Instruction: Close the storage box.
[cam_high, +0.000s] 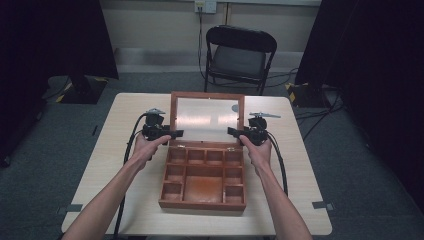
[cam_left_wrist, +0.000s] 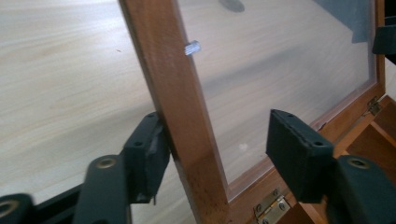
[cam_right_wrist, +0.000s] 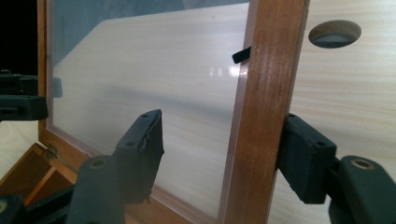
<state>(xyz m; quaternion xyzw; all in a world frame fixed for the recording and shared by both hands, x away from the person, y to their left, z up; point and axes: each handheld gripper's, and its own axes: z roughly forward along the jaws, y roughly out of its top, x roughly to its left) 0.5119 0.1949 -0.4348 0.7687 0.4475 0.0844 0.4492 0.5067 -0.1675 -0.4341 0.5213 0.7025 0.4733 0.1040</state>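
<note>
High view: a wooden box (cam_high: 202, 181) of reddish-brown, lightly glossy wood sits at the middle of a pale wood-grain table (cam_high: 125, 150) with rounded corners. Its base is divided into small square compartments around one larger central bay. The lid (cam_high: 207, 120), a wood frame around a clear pane, stands raised on the far side of the box and leans slightly away.

Left gripper (cam_high: 174, 134) reaches in from the left at the lid's left frame rail, low down near the hinge line. Left gripper view shows the rail between the two black jaws: one pad touches the rail's outer face, the other stands well off over the pane, so nothing is clamped. A brass hinge (cam_left_wrist: 270, 208) sits at the corner below.

Right gripper (cam_high: 233, 132) mirrors it at the lid's right rail. Right gripper view shows one ribbed pad against the rail's outer edge and the other apart from it in front of the pane; loose, not pinching.

Table has a round cable hole (cam_right_wrist: 334, 33) just beyond the lid's right rail. Black cables trail back along both forearms.

Room: grey carpet floor, a black folding chair (cam_high: 239, 56) beyond the far edge of the table, dark curtains on both sides, and a pale wall with a socket behind.
</note>
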